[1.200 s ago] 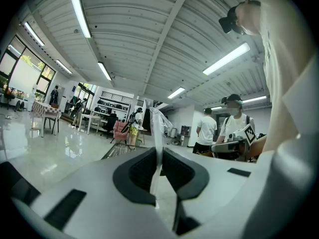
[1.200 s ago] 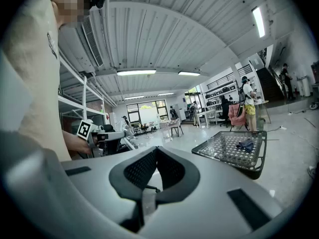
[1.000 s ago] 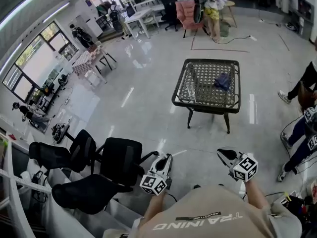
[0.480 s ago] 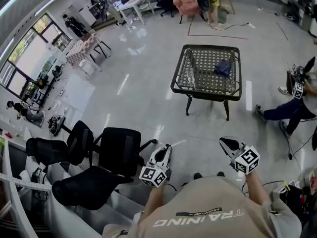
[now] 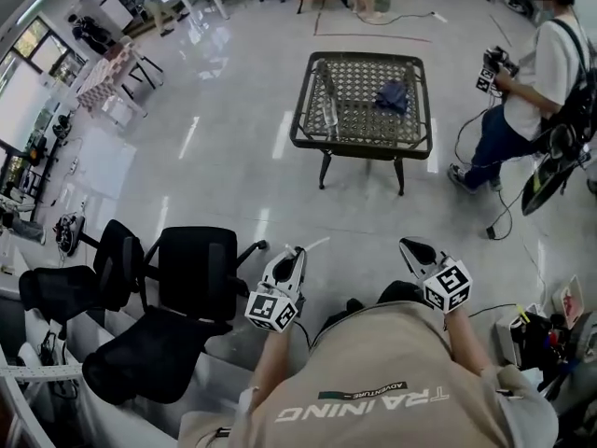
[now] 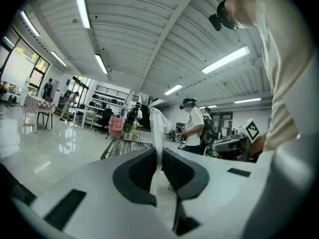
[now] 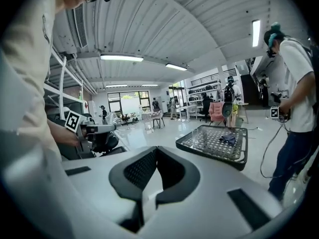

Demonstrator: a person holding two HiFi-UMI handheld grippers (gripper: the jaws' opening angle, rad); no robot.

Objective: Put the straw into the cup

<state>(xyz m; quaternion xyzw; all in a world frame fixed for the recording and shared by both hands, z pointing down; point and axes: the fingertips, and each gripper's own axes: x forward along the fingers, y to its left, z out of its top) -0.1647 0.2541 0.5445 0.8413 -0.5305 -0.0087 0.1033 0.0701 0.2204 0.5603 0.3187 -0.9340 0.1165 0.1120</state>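
My left gripper is shut on a thin straw in a clear wrapper. In the left gripper view the straw stands up out of the closed pads. My right gripper is shut with nothing in it, and its pads meet. Both are held low in front of me, well short of the black mesh table. On the left side of that table stands a tall clear cup, also visible in the right gripper view as the cup.
A blue cloth lies on the table. Black office chairs stand close on my left. A person in a white shirt with hand-held grippers stands right of the table, cables trailing on the floor. Desks and chairs line the far wall.
The table has drawn nearer and shifted left in the head view. The person at the right has come fully into view, standing. Both grippers stay shut and have sunk a little.
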